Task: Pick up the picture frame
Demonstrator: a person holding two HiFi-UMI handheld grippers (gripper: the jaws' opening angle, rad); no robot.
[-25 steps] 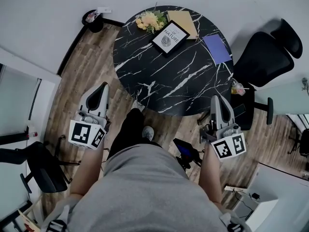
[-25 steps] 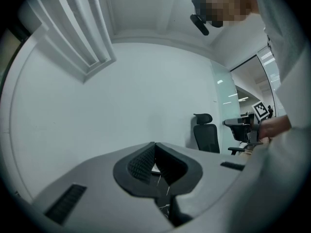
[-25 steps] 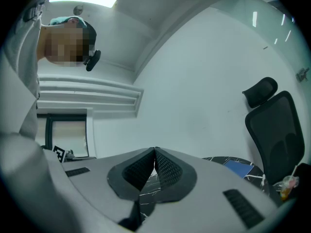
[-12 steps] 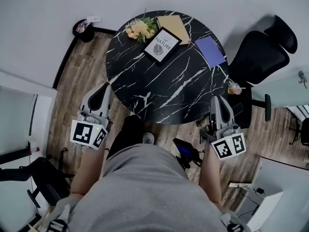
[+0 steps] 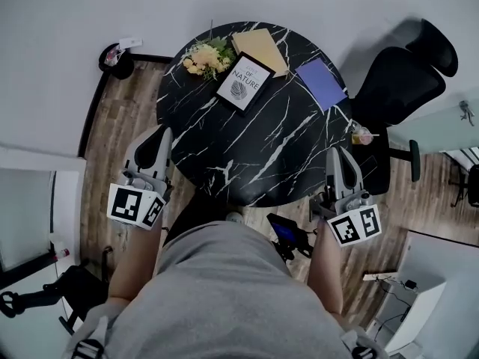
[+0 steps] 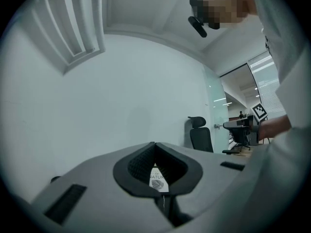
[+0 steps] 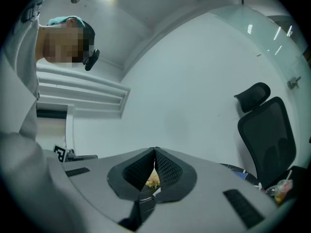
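Left gripper (image 5: 159, 134): jaws shut tip to tip, nothing in them. Right gripper (image 5: 334, 154): same, closed and empty. Both point level and away from the person, one on each side of the torso, well apart.

Round black marble table (image 5: 247, 152) starts right at the tips. The left tips are just beside its near-left rim and the right tips just beside its near-right rim. Can't tell if either touches.

A cup with a straw (image 5: 364, 135) sits just ahead and right of the right tips, beside a black office chair (image 5: 400, 81) off the table's right side.

Picture frame (image 5: 244, 82): on the far half of the table, untouched. It is ahead and right of the left tips, ahead and left of the right tips, and well apart from both. Black border, white print with a leaf, face turned toward the grippers. In the left gripper view it lines up dead ahead, showing in the notch under the closed tips.

Purple notebook (image 5: 321, 83) lies flat just right of the frame, closer to the right tips' line. Yellow flowers (image 5: 205, 57) are just left of the frame; the right gripper view shows them through its notch. Tan book (image 5: 262, 47) lies behind the frame at the far rim.

Farthest out, ahead and left of the left tips, is a black bin (image 5: 116, 60) on the floor by the wall.
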